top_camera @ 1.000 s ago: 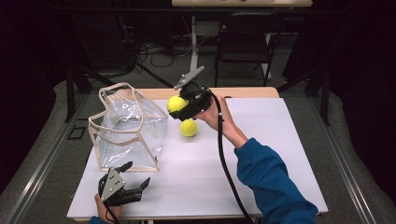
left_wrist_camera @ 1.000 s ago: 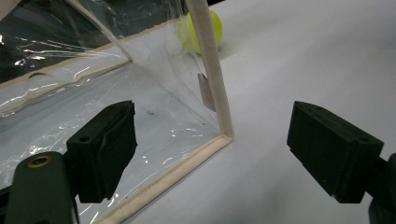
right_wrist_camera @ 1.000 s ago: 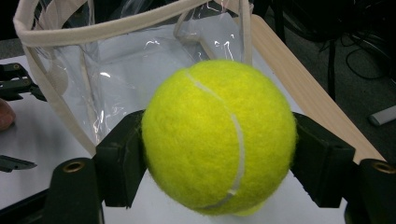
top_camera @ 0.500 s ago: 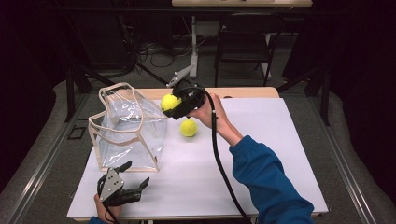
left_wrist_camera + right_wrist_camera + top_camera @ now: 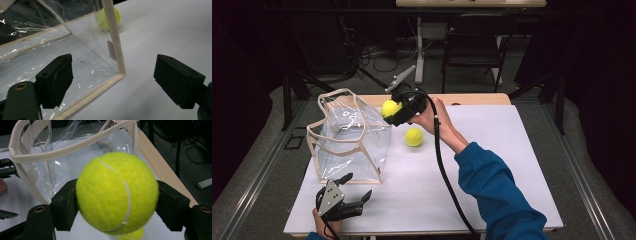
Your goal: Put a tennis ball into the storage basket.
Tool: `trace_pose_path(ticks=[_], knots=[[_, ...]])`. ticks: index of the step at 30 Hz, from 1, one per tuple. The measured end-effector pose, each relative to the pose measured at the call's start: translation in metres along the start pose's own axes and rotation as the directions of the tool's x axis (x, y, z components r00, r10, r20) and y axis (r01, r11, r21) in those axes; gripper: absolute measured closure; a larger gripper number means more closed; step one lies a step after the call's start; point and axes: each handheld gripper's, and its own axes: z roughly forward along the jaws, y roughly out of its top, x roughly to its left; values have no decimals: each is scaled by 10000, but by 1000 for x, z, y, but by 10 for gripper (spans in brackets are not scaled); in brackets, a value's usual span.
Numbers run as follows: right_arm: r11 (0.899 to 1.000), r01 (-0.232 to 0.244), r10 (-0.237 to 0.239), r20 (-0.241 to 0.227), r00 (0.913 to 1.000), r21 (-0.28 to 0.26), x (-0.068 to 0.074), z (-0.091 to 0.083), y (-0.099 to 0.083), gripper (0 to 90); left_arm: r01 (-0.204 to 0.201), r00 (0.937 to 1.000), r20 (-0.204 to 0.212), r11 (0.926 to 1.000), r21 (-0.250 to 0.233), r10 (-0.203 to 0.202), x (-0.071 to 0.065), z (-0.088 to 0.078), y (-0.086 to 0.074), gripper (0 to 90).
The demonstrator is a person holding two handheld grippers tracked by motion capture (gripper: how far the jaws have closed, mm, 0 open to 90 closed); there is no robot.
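Observation:
My right gripper (image 5: 393,111) is shut on a yellow tennis ball (image 5: 390,108) and holds it in the air just beside the right rim of a clear plastic bag (image 5: 349,142) with cream trim. In the right gripper view the ball (image 5: 117,192) sits squeezed between the two black jaws, with the bag's open rim (image 5: 62,148) right behind it. A second tennis ball (image 5: 414,137) lies on the white table to the right of the bag. My left gripper (image 5: 352,192) rests open near the table's front edge, its jaws facing the bag's lower corner (image 5: 121,73).
The white tabletop (image 5: 492,175) has free room right of the bag. A wooden strip (image 5: 472,99) runs along the far edge. Behind it stand a dark chair (image 5: 472,50) and cables on the floor. The gripper's cable (image 5: 447,175) trails over the table.
My right gripper has carried the held ball left and slightly up, from over the loose ball to the bag's rim. The left gripper has stayed in place.

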Motion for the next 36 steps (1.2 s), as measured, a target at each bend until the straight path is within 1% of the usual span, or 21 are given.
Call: trace_pose_path(ticks=[7,19,28,36], knots=[[10000,-12,12,37,10000,-21,-2,2,8,265,-36,10000,23,10000,12,36,1,0,0,159],[9999,97,-97,-22,10000,-123,3,4,22,265,30,10000,35,10000,-34,-30,0,0,0,159],[9996,272,-272,-70,9996,-60,7,9,32,265,50,10000,45,10000,-47,-50,1,0,-1,159],[9993,302,-303,-55,9995,-204,10,12,39,265,53,10000,52,10000,-45,-53,1,0,-1,159]])
